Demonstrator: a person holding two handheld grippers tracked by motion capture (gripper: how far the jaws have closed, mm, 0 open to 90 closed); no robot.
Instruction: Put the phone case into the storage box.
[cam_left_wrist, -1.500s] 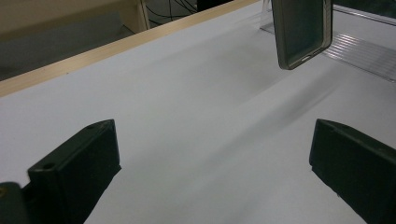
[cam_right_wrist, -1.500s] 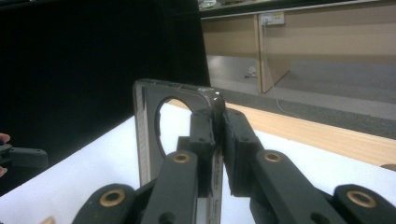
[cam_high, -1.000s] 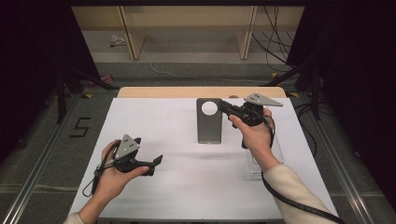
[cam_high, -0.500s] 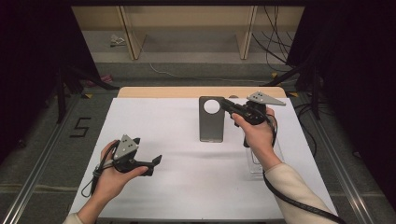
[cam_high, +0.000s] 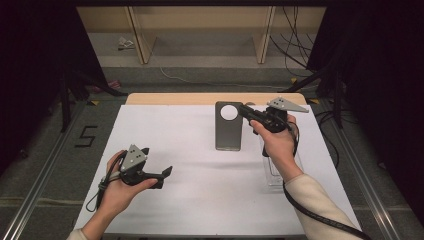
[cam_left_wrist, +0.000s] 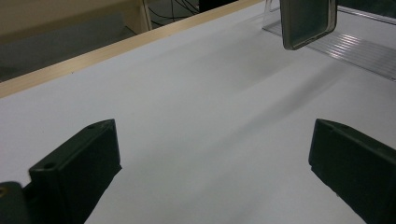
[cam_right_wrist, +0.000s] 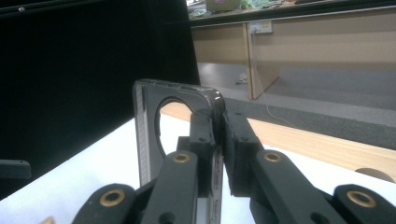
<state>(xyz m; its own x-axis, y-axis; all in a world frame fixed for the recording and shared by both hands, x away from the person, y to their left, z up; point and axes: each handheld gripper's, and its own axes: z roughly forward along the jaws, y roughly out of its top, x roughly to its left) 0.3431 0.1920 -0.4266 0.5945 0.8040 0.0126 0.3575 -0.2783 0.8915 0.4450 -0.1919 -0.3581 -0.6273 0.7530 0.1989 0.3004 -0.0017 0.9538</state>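
Observation:
A dark grey phone case (cam_high: 228, 131) with a round hole near its top hangs above the white table, and my right gripper (cam_high: 245, 111) is shut on its upper right edge. In the right gripper view the jaws of this gripper (cam_right_wrist: 219, 140) pinch the thin wall of the case (cam_right_wrist: 148, 121). My left gripper (cam_high: 164, 176) is held low over the table at the left, open with nothing between its jaws. The left gripper view has its jaws (cam_left_wrist: 210, 158) spread wide, with the bottom of the case (cam_left_wrist: 308, 21) far ahead.
A clear plastic stand (cam_high: 276, 172) lies on the white table sheet (cam_high: 190, 210) beneath my right hand, also as a ribbed clear plate (cam_left_wrist: 355, 46). The table's wooden far edge (cam_high: 170, 98) borders a grey floor with cables.
My right gripper has lifted the case slightly and carried it a little to the right. The left gripper has stayed in place, open.

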